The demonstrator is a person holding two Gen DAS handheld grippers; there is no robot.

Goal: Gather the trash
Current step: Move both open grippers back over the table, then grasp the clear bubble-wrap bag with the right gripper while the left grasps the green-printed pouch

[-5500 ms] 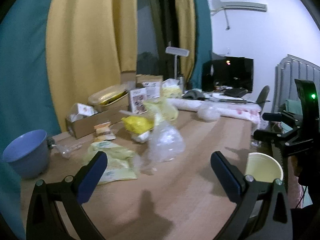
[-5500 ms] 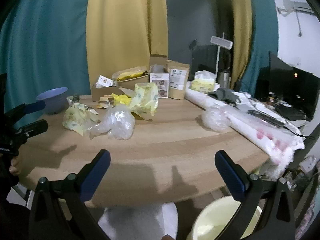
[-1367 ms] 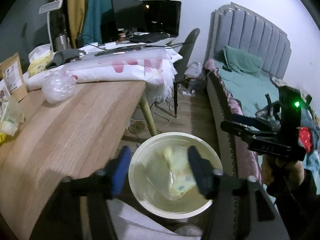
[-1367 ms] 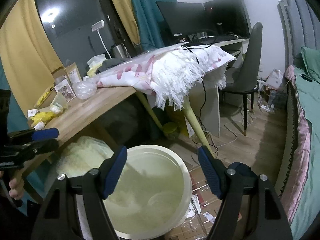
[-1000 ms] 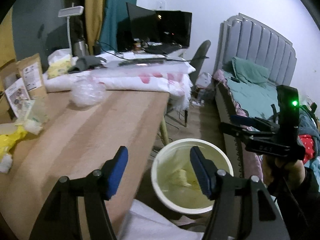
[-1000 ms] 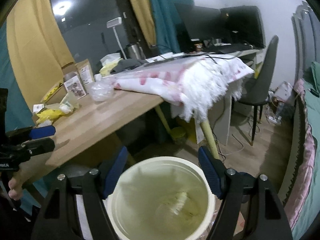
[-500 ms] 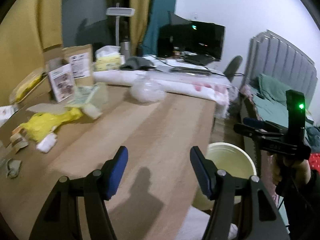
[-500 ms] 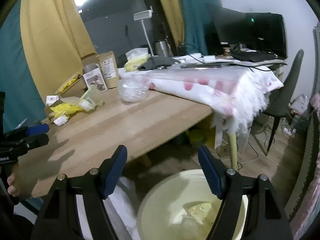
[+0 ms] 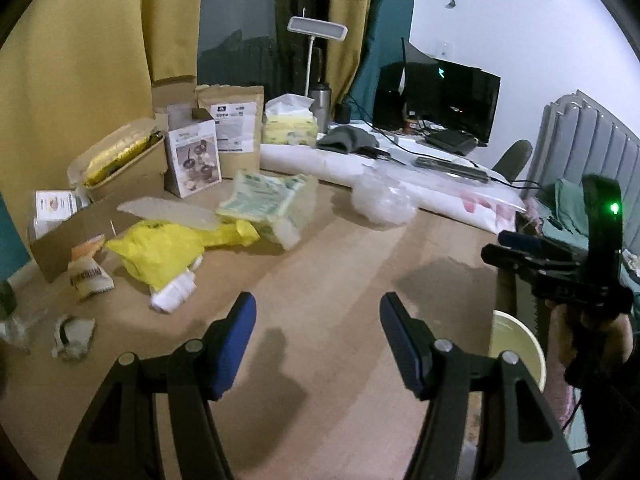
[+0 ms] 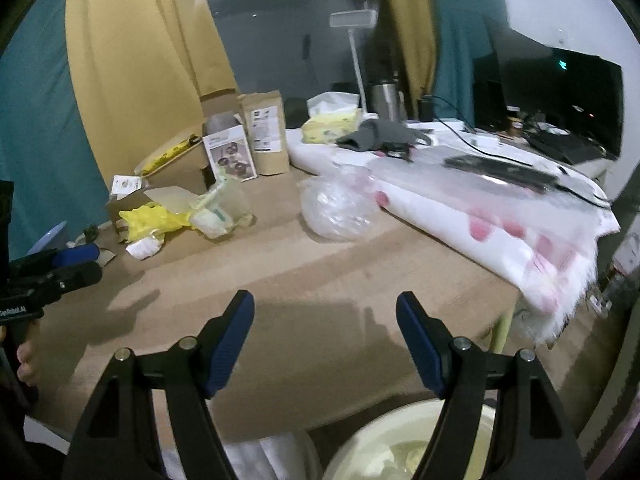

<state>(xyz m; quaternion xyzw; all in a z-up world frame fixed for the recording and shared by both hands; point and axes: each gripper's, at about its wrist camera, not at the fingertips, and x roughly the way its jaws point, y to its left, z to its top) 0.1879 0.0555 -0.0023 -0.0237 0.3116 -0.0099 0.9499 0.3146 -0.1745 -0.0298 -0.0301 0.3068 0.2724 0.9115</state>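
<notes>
Both the left gripper (image 9: pixel 318 320) and right gripper (image 10: pixel 325 320) hang released, empty. Beside the cardboard box (image 9: pixel 120 184), the yellow plastic bag (image 9: pixel 160 252) looks light, limp and slippery; pinch a bunched fold.

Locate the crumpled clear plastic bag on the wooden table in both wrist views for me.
Left wrist: crumpled clear plastic bag, right of centre, upper half, against the white pink-spotted cloth.
Right wrist: same bag, centre, left of that cloth.
Shared landmark: white desk lamp behind it in both.
</notes>
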